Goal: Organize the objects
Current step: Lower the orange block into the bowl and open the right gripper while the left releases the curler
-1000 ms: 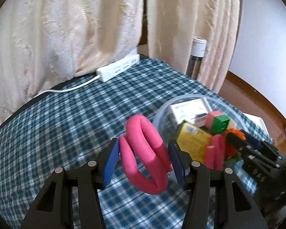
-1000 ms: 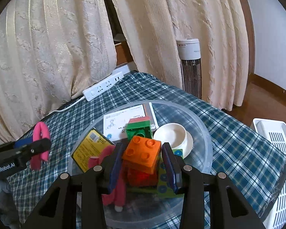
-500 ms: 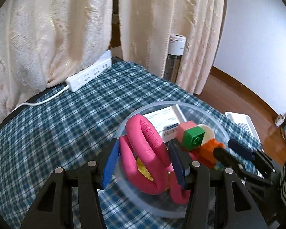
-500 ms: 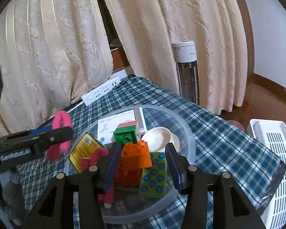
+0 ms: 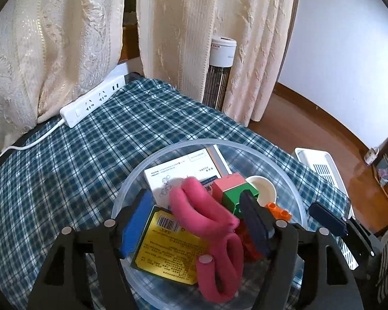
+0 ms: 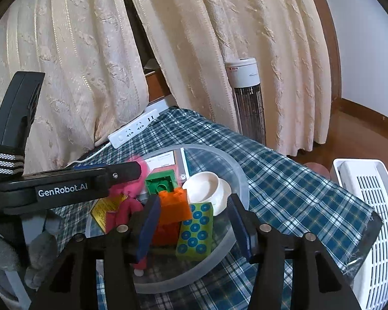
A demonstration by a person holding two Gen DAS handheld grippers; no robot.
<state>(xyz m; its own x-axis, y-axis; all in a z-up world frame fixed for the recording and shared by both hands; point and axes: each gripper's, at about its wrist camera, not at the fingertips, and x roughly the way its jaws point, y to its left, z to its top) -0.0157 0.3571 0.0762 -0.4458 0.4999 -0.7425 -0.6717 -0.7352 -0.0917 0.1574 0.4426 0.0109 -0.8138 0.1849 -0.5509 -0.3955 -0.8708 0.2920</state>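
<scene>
A clear plastic bowl (image 5: 168, 149) (image 6: 241, 178) on the checked tablecloth holds a yellow card pack (image 5: 168, 248), a white booklet (image 5: 178, 170), a green brick (image 6: 160, 183), a white dish (image 6: 207, 188) and a dotted green block (image 6: 196, 230). My left gripper (image 5: 195, 219) hovers over the bowl with its jaws opening. A pink foam curler (image 5: 199, 206) lies loose between the pads, over a second one (image 5: 219, 266). My right gripper (image 6: 194, 226) is opening too. The orange brick (image 6: 174, 206) sits on the pile between its pads, which stand apart from it.
A white power strip (image 5: 93, 103) lies at the table's far edge by the curtains. A tower heater (image 6: 247, 98) stands behind the table. A white slatted basket (image 6: 370, 219) sits off the right edge. A grey-gloved hand (image 6: 41, 253) holds the left gripper.
The left gripper carried the pink curler rightward over the bowl and spread its jaws, dropping it in. The right gripper's jaws widened off the orange brick.
</scene>
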